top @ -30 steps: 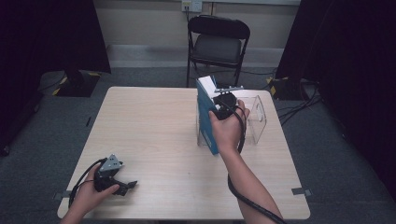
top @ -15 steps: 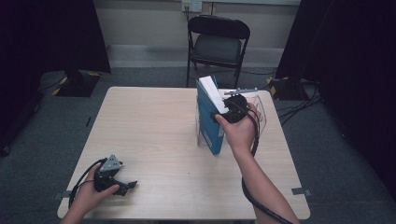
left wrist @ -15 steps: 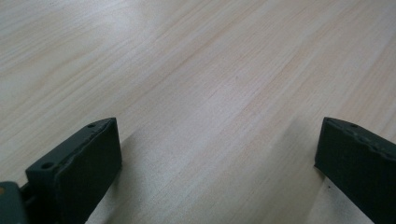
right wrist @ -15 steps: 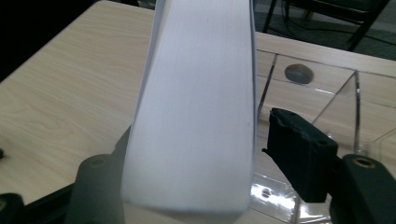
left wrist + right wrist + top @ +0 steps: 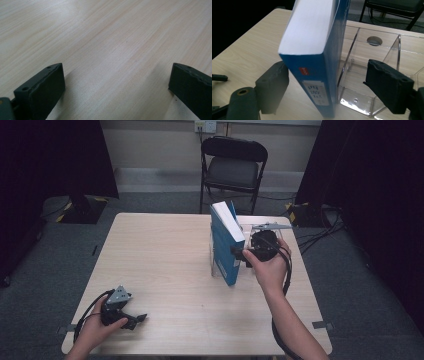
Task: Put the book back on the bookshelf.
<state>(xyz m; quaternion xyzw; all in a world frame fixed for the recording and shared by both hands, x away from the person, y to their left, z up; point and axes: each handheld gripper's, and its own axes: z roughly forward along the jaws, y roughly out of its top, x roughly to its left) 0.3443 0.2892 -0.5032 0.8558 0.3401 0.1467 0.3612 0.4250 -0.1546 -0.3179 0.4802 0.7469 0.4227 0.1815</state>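
Thick blue glossy book (image 5: pixel 329 50), white page block, upright against clear acrylic rack (image 5: pixel 372 75); right tongs (image 5: pixel 332 85) just opening, released, straddling spine; left tongs (image 5: pixel 115 85) released over pale woodgrain desk (image 5: pixel 100 37).

Pale wood-grain table (image 5: pixel 165 255) on grey carpet floor (image 5: pixel 45 265); beyond the right gripper (image 5: pixel 239 254), past the table's far edge, a black folding chair (image 5: pixel 232 167) stands against a beige wall (image 5: pixel 150 145) with a socket plate (image 5: pixel 205 126) above the chair. Black curtains (image 5: pixel 50 160) hang at both far sides, the right-hand one well beyond the right gripper. Cables (image 5: pixel 325 227) and yellow-black tape lie on the floor just right of that gripper, past the table edge.
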